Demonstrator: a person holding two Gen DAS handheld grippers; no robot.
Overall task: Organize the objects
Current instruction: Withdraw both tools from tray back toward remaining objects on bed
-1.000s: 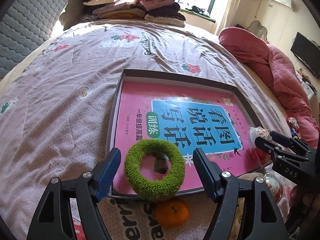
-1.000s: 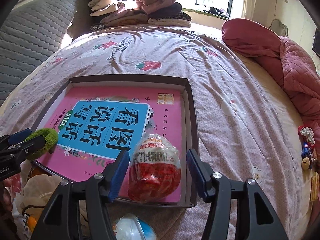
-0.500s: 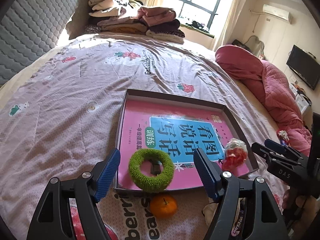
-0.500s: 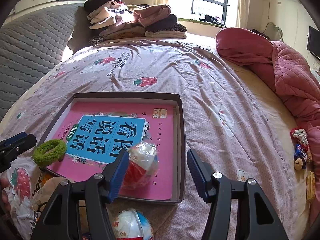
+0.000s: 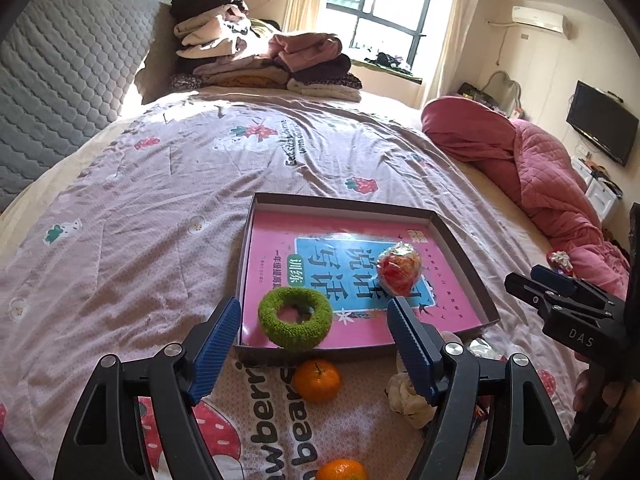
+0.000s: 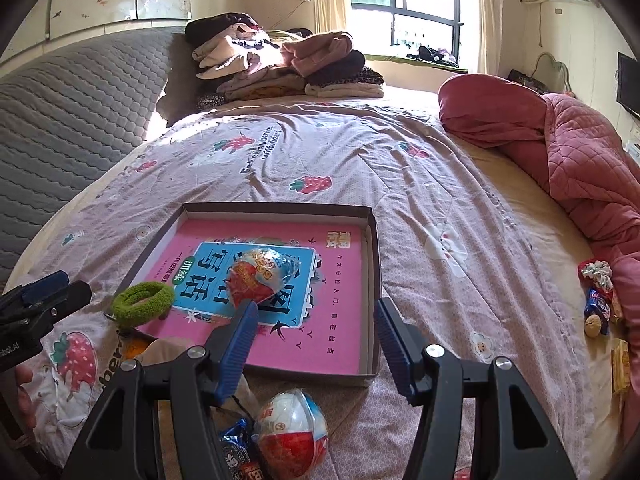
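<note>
Green fuzzy hair tie [image 5: 295,318], ring-shaped, lies in the tray [image 5: 460,240] at its lower-left corner, on the pink book [image 5: 360,280]. My left claw [image 5: 312,344] stands apart, empty, just below it in frame.

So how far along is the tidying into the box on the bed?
Done: the green hair tie and one wrapped toy egg lie in the box on the pink book. In hand: nothing; the left claw and right claw are both open and empty. Left: two oranges, a second toy egg and small snacks on the bedspread.
</note>
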